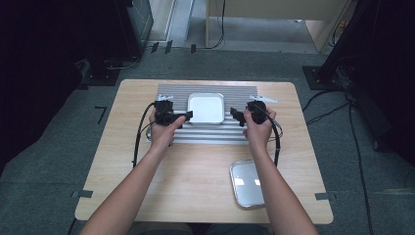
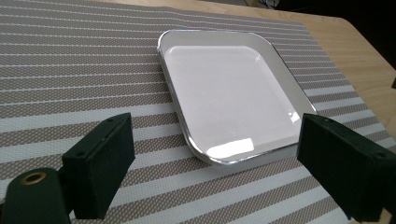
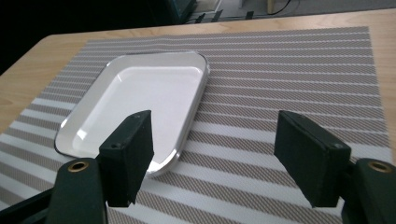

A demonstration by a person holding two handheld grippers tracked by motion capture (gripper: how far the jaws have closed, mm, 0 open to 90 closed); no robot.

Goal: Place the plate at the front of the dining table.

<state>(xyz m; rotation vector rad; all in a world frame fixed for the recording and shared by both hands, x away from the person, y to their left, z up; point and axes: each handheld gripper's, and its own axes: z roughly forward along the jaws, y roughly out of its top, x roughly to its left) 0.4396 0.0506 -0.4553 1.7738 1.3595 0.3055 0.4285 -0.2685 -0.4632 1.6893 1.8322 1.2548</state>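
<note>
White tray [image 1: 206,107] sits on striped placemat [image 1: 171,90], centred toward mat's far edge, its slightly longer side along mat's stripes. Left gripper [image 1: 188,116] just left of tray, right gripper [image 1: 234,115] just right of it; both level with tray's near edge, about equally near, not touching. Both tongs wide, nothing held. Count: two trays, second tray [image 1: 248,183] off mat on bare table [image 1: 195,196], nearer right forearm; one mat; two grippers.

We see a square metal tray [image 1: 206,108] with a white inside and a shiny silver rim, on a woven placemat [image 1: 274,95] striped in grey-brown and white. The pale wooden worktop [image 1: 195,176] shows light grain. A second silver square tray [image 1: 246,183] gleams with reflections. Both the left tool [image 1: 185,116] and right tool [image 1: 236,116] are matte black.
</note>
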